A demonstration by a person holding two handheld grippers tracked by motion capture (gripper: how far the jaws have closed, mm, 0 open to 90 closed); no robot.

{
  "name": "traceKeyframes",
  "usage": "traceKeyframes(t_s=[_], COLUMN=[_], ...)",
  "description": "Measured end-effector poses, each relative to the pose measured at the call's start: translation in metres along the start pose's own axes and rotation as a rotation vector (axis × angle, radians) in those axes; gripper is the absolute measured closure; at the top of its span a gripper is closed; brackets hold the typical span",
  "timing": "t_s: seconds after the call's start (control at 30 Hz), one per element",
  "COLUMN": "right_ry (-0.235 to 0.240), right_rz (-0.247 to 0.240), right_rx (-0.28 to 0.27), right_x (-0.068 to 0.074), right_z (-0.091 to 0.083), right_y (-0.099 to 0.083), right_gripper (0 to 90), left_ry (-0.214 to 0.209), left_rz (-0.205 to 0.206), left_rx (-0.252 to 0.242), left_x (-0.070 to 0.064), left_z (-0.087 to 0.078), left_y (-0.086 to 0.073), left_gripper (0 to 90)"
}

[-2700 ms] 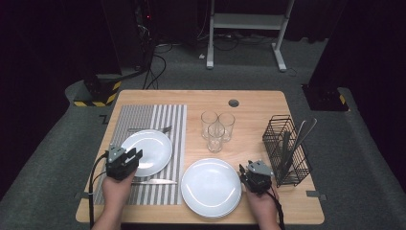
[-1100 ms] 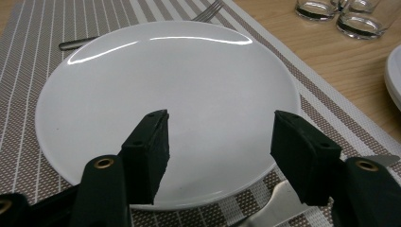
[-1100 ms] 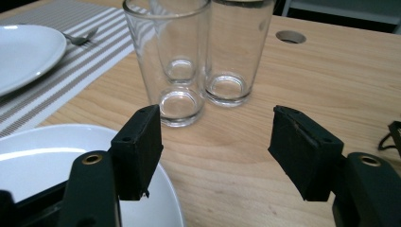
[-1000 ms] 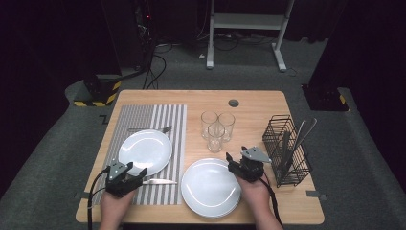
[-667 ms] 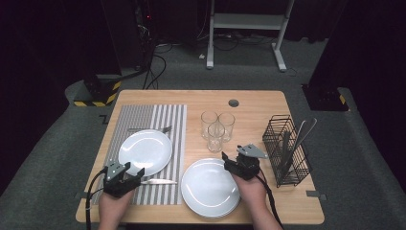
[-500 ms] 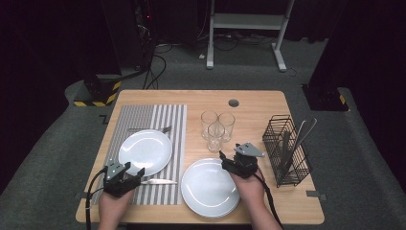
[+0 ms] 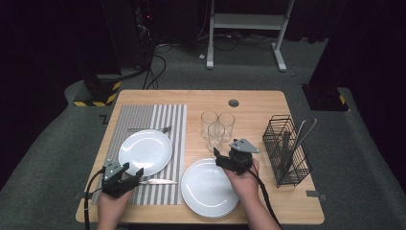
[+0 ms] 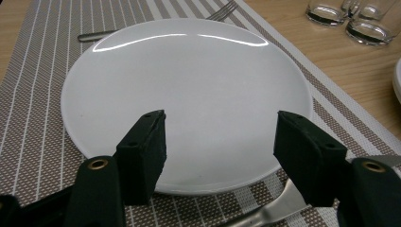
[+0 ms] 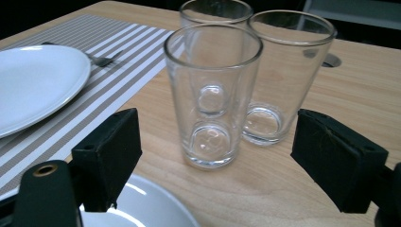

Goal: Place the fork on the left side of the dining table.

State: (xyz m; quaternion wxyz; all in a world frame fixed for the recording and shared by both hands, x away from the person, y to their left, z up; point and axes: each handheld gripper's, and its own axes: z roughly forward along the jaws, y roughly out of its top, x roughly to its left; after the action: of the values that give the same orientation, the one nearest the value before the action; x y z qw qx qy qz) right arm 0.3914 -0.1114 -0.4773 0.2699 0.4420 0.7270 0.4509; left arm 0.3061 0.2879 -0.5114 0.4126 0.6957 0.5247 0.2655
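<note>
A: What step is in hand?

B: The reach for a glass, it seems. The right tongs (image 9: 215, 142) stand wide with nothing between them, and the nearest glass (image 9: 213, 94) stands upright on the table (image 9: 283, 179) just ahead of them, centred in the gap. Two more glasses (image 9: 283, 75) stand touching or nearly touching behind it.

A: And the left tongs (image 8: 220, 146)?

B: Also wide and holding nothing, hovering at the near rim of the small plate (image 8: 184, 94) on the striped mat (image 8: 28, 118).

A: The next move?

B: Probably easing the right tongs forward around the front glass, then closing gently so the neighbours are not knocked.
</note>
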Motion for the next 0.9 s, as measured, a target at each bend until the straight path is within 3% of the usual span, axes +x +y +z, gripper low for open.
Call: traceKeyframes(t_s=[0.2,0.4,0.63,0.9], right_ry=[-0.018,0.000,0.006,-0.017], right_rz=[-0.002,0.015,-0.005,0.007], right_rx=[-0.010,-0.026,-0.008,-0.002], right_x=[-0.001,-0.001,0.006,0.009], right_z=[0.005,0.011,0.024,0.038], right_y=[0.003,0.006,0.014,0.020], right_gripper=[16.3,15.5,16.5,19.3], left_ry=[-0.010,-0.017,-0.023,-0.023], left_rz=[-0.008,-0.010,-0.013,-0.020], left_rx=[0.003,0.001,-0.003,-0.004], left_x=[0.001,0.001,0.002,0.004], left_z=[0.001,0.001,0.000,-0.001], left_y=[0.000,0.000,0.000,-0.001], left_gripper=[34.8,34.8,34.8,34.9])
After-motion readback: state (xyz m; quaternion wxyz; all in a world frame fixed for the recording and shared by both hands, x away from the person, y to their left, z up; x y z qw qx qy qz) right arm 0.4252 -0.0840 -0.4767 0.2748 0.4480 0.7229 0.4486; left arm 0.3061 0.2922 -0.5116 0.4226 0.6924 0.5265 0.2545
